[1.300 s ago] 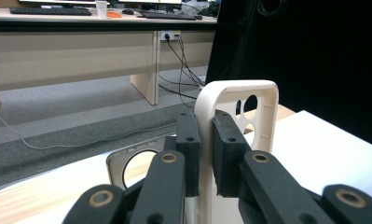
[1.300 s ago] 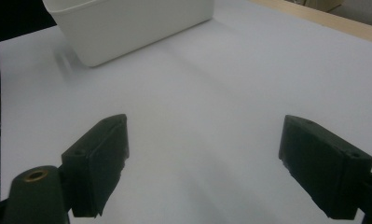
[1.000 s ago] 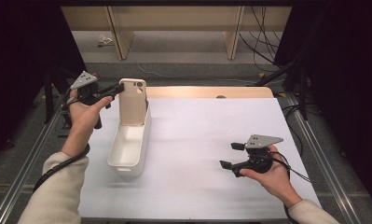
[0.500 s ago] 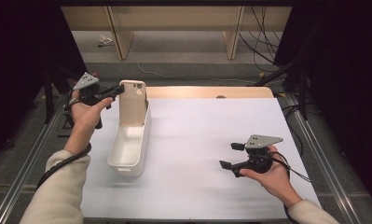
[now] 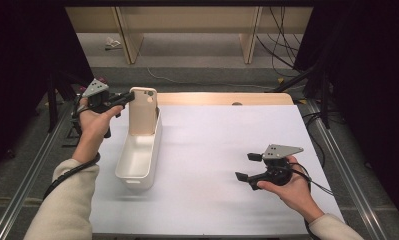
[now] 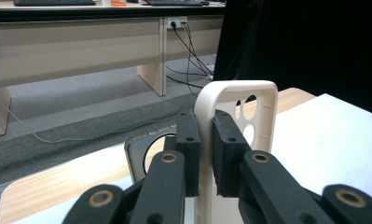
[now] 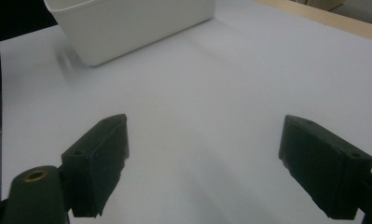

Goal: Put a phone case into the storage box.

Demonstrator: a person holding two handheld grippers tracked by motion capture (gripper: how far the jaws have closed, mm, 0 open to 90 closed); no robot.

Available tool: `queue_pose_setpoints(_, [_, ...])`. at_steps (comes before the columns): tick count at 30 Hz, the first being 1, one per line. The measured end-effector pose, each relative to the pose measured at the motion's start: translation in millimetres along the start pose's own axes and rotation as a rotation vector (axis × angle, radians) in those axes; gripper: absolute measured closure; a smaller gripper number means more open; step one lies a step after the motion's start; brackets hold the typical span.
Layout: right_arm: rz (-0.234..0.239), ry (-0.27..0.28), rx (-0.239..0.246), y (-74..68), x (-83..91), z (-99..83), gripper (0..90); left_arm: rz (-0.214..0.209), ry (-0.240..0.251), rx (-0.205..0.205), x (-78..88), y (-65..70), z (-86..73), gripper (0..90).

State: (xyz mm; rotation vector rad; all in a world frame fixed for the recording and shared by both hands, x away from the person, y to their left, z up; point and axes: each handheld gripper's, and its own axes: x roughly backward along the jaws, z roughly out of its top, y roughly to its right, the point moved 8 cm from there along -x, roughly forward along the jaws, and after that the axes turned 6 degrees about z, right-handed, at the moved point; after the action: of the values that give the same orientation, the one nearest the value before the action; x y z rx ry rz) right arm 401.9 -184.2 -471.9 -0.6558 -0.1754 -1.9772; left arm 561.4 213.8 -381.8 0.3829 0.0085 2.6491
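**Phone case held upright at the far end of a white bin**

A table covered with a white sheet (image 5: pixel 227 165) is seen from above, with bare wood at its far edge. On the sheet, left of centre, a long white plastic bin (image 5: pixel 137 157) is laid lengthwise, and it serves as the landmark here.

At the bin's far end, a cream phone case (image 5: pixel 143 111) is held upright, its lower edge down inside the bin. Camera cut-outs are seen near its top corner. From the left of the bin, the left gripper (image 5: pixel 123 100) is brought in level, and its black jaws are clamped narrowly on the case's side rim (image 6: pixel 207 140), one pad on each face. In the left gripper view a second, dark-framed object (image 6: pixel 144 156) is glimpsed behind the jaws; what it is cannot be told.

Well to the right of the bin, the right gripper (image 5: pixel 247 167) is rested on the sheet in the person's hand, its jaws spread wide with nothing between them.

The case is judged to be light, thin and somewhat flexible, with a smooth surface that could slip or twist. It is best gripped on a stiff side rim, away from the cut-outs.
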Motion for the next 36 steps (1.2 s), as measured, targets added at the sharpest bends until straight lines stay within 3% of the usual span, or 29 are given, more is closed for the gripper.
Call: queue_pose_setpoints(36, [0.004,0.0,0.001,-0.5,-0.2,0.0,16.7,0.014,0.001,0.0,-9.6,-5.8,-8.0,81.8])
